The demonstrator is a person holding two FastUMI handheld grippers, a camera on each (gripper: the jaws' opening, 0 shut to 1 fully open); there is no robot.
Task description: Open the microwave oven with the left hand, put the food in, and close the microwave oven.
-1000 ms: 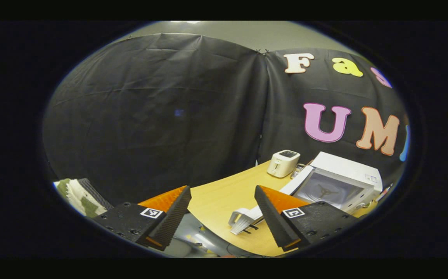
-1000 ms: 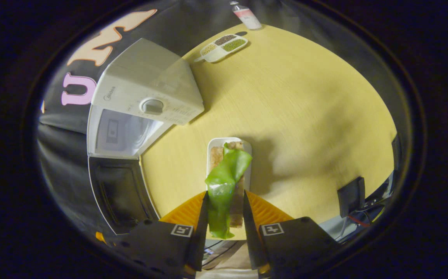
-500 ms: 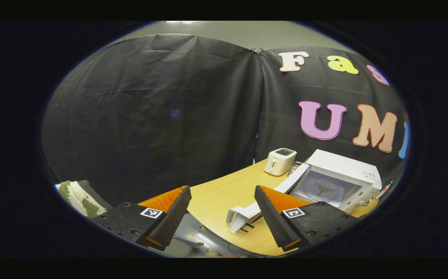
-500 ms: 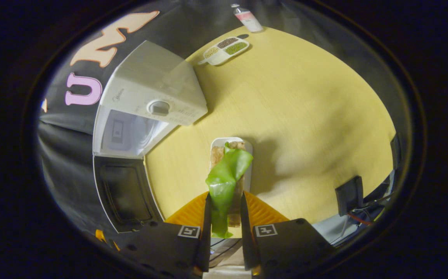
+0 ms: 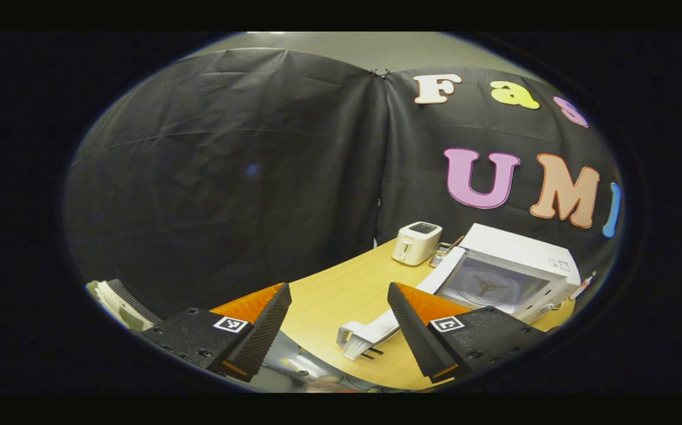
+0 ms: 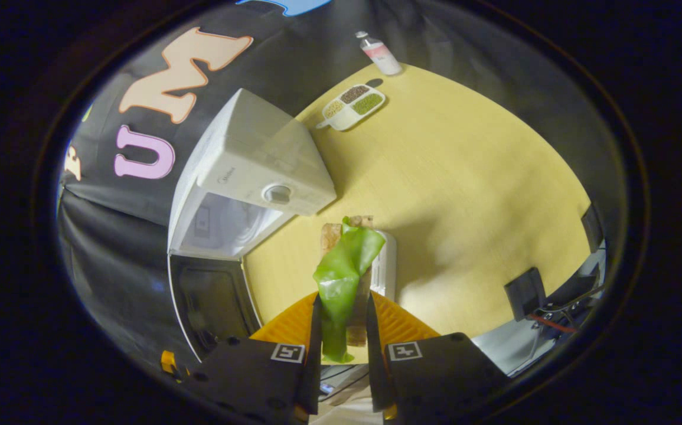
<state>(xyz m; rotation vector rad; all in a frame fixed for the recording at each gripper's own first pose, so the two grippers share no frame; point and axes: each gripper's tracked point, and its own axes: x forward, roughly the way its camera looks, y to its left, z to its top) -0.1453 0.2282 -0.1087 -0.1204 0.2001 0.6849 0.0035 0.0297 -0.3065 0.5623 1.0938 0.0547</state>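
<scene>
The right tool [image 6: 342,330] is pinching the sandwich [image 6: 343,271] above the worktop [image 6: 465,195], its white tray [image 6: 385,268] beneath. The left tool [image 5: 339,330] is hanging spread, empty. The microwave oven [image 6: 258,171] is standing open; loading and closing remain.

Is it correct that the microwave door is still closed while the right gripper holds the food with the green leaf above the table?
Not quite. The microwave door is open, swung wide from the cavity, as the right gripper view shows. The rest holds: the right gripper is shut on the food with its green leaf, above the table.
</scene>
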